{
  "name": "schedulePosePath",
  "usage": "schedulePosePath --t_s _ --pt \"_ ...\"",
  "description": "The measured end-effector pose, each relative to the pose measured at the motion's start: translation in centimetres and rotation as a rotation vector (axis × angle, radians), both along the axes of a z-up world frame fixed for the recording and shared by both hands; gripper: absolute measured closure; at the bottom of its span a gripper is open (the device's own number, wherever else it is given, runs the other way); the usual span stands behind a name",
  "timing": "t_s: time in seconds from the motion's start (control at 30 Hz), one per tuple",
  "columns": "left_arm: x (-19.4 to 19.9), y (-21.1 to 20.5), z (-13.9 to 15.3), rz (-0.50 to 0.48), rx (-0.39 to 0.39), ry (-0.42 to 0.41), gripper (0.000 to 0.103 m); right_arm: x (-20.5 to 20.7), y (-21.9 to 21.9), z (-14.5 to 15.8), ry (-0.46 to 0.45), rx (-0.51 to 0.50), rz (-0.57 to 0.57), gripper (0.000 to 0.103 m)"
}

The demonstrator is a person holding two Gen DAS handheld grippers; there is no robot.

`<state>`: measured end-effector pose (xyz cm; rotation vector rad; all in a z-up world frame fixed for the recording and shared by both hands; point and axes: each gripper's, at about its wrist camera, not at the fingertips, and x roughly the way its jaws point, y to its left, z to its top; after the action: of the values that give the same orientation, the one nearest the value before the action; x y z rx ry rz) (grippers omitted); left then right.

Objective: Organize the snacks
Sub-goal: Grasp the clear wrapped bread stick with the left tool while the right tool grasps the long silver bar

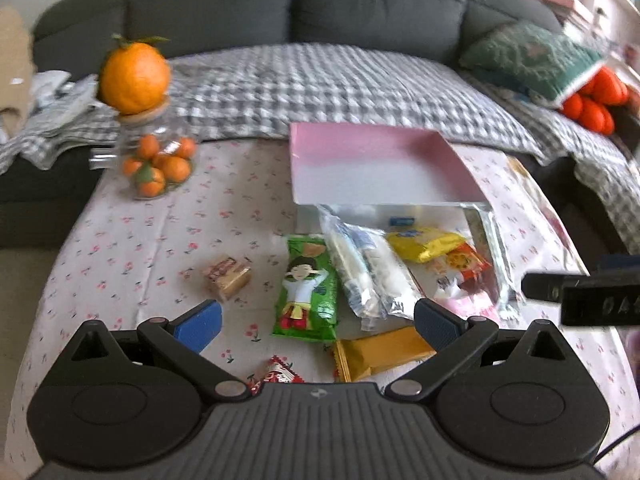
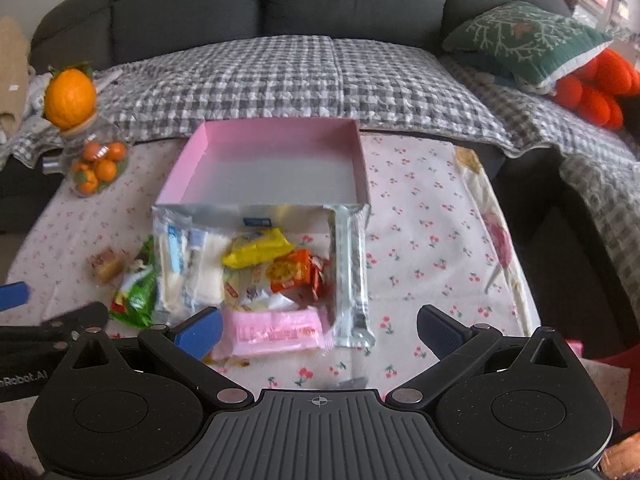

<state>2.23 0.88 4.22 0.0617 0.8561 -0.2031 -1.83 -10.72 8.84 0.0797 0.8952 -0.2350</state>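
Both tools gape, holding nothing. The green snack packet [image 1: 306, 288] lies just ahead of the left tool [image 1: 318, 320], lengthwise away from it toward the pink box [image 1: 360, 168]; the right tool [image 2: 320, 330] is farther off.

Both wrist views look forward and down over a table [image 1: 132, 240] toward a far sofa [image 1: 280, 0]. The left view sits further left, close above the snacks [image 1: 306, 288]. The right view sits further right, facing the pink box [image 2: 276, 148]. Both share box, snacks and jar [image 2: 94, 164].
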Motion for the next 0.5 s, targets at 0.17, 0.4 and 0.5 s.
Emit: schedulePosePath --t_s 0.17,0.4,0.5 --pt "2.4 0.3 -0.7 -0.032 -0.004 0.081 0.001 1.6 -2.6 0.3 -0.005 0.118 -0.044 0.000" --pt "6.2 1.6 -3.0 -0.010 -0.207 0.195 0.027 3.9 -6.0 -3.9 0.056 0.261 -0.086 0.000" --pt "7.4 1.2 -3.3 -0.007 -0.254 0.185 0.034 4.6 -7.2 -4.4 0.040 0.266 -0.106 0.000"
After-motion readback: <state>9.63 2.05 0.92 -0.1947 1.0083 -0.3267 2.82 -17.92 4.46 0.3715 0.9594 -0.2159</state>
